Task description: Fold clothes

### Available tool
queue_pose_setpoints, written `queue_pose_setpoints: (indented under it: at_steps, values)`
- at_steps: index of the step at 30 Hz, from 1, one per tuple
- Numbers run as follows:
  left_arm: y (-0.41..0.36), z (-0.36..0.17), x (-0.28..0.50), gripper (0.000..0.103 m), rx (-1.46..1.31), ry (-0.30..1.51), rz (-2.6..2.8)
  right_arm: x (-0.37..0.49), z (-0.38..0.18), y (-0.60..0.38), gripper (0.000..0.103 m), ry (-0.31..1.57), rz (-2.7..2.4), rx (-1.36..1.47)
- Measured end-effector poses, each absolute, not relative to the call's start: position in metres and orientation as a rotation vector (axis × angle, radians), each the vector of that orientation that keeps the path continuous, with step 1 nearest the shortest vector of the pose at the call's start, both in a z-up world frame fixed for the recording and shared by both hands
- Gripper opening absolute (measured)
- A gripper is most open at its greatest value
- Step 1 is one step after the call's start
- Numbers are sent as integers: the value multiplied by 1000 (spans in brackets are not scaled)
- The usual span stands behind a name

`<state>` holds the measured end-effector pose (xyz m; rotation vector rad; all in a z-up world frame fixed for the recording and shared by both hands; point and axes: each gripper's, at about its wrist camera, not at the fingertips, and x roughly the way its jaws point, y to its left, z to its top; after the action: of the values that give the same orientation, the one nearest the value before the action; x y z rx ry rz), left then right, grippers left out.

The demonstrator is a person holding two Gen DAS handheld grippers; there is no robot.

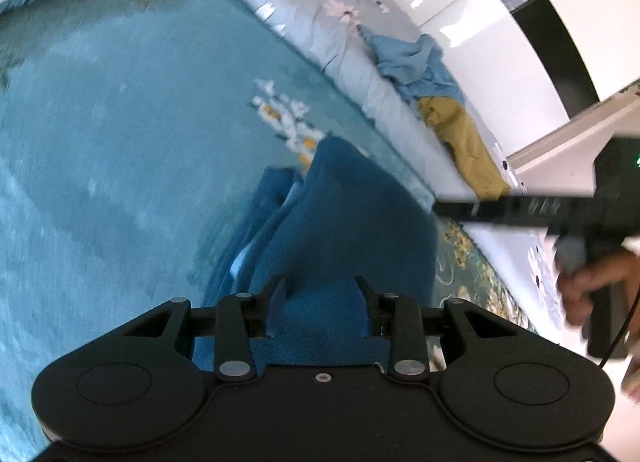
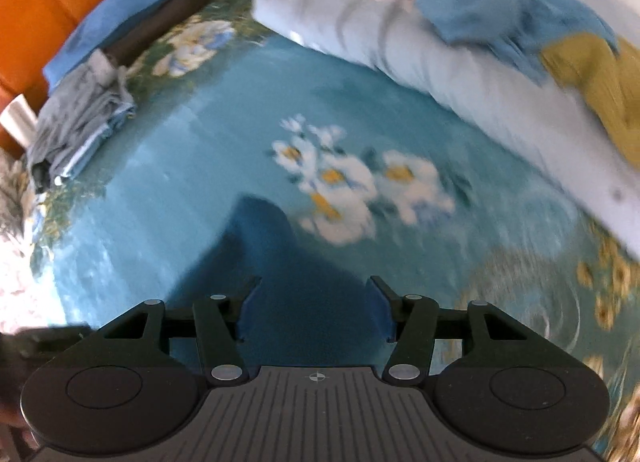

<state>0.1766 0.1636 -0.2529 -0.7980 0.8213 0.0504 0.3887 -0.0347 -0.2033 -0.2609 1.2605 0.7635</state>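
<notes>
left gripper (image 1: 320,304), dark blue garment (image 1: 340,213), no legible writing

Bright daylight, motion blur (fisheye-warped)

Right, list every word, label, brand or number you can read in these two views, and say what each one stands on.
No readable text in either view.
Black body of the right gripper, seen from the left wrist: pale marks along its side, too blurred to read.
Small white tag in the dark blue fleece garment: nothing legible on it.
Grey ribbed plate of the right gripper: only a small crosshair sign, no letters.
</notes>
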Motion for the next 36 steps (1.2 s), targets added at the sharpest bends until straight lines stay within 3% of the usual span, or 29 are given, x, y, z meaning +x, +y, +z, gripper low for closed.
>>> queue_pose_setpoints:
  at_steps: [1,2,29,34,36]
  values:
    - [164,-250,178,33,-785,811,55,390,-210,-42,37,1288,740,-221]
    - [166,-247,179,34,-767,800,64,392,-216,-49,35,1317,717,-178]
    - [159,-268,216,50,-748,887,-67,392,-237,-62,41,1354,715,-94]
    - [155,-271,220,46,-728,897,-65,392,-237,-61,41,1356,707,-101]
    - [154,-271,220,37,-715,898,-58,392,-238,-61,48,1357,707,-99]
